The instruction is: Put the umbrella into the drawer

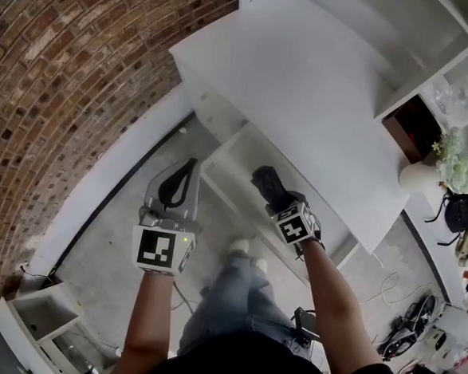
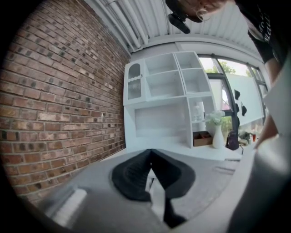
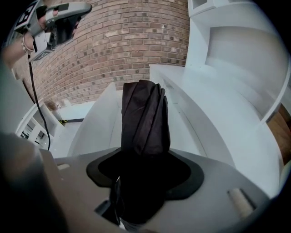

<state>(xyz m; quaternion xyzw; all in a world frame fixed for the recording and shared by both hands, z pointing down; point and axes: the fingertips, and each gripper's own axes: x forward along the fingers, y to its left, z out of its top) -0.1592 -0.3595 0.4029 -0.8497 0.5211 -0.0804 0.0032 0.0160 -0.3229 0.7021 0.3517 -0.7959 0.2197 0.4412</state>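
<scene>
A folded black umbrella (image 1: 266,183) (image 3: 144,116) sticks out from between the jaws of my right gripper (image 1: 278,201) (image 3: 144,166), which is shut on it. The umbrella points steeply down into the open white drawer (image 1: 235,154) (image 3: 97,125) under the white counter, its tip just above the drawer's inside. My left gripper (image 1: 176,188) (image 2: 150,153) is held to the left of the drawer over the floor. Its black pads meet at the tips with nothing between them. It also shows in the right gripper view's top left corner.
The white counter (image 1: 305,91) overhangs the drawer, with white shelves (image 2: 163,95) behind it. On the right stand a vase of flowers (image 1: 439,165), a brown box (image 1: 410,126) and a black bag (image 1: 464,213). A brick wall (image 1: 74,75) runs along the left. A small white drawer unit (image 1: 37,320) is at the lower left.
</scene>
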